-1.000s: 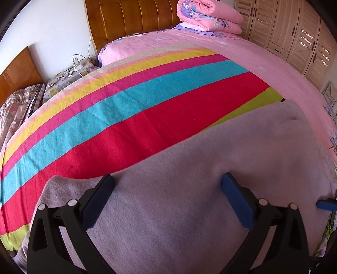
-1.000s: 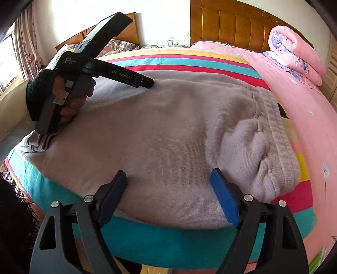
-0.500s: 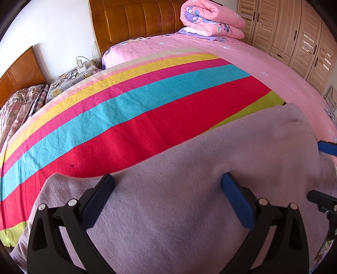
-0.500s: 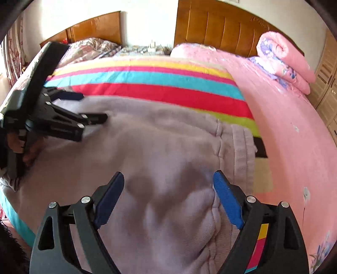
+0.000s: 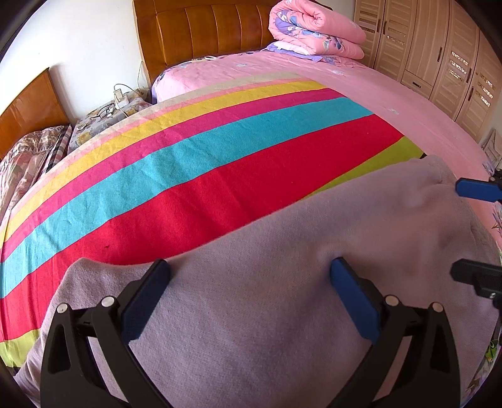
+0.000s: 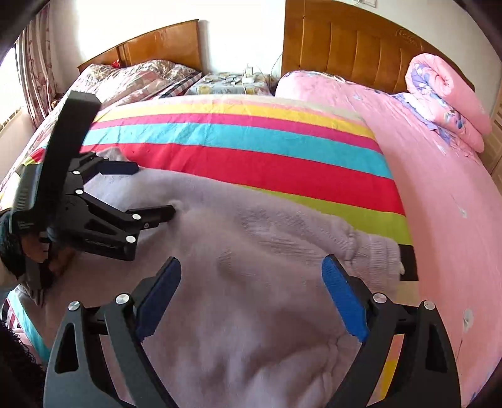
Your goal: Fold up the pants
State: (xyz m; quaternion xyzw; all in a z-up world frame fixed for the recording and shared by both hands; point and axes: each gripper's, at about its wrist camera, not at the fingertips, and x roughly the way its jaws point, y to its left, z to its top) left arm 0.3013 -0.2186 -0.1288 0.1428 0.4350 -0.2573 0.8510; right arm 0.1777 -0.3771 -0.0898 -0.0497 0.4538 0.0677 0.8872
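The lilac pants (image 6: 251, 251) lie spread flat on a striped blanket (image 5: 204, 175) of yellow, pink, turquoise, red and lime bands, which covers the near part of a bed made up in a pink sheet (image 6: 439, 188). The ribbed waistband (image 6: 376, 248) points toward the pink side, bunched slightly at its corner. Both tools hover over the cloth: the left gripper (image 5: 251, 282) has its blue-padded fingers spread wide with nothing between them, its tips down at the fabric's surface, and the right gripper (image 6: 251, 282) is likewise spread wide above the seat of the pants, pinching nothing. A dark-gloved hand (image 6: 18, 241) holds the left tool at the bed's edge. Around the bed: a rolled pink quilt (image 5: 313, 28) against the wooden headboard (image 5: 204, 28), a nightstand (image 6: 229, 83) with a charger and cables, a second bed with floral bedding (image 6: 131, 78), and pale wardrobe doors (image 5: 439, 62) along one wall.
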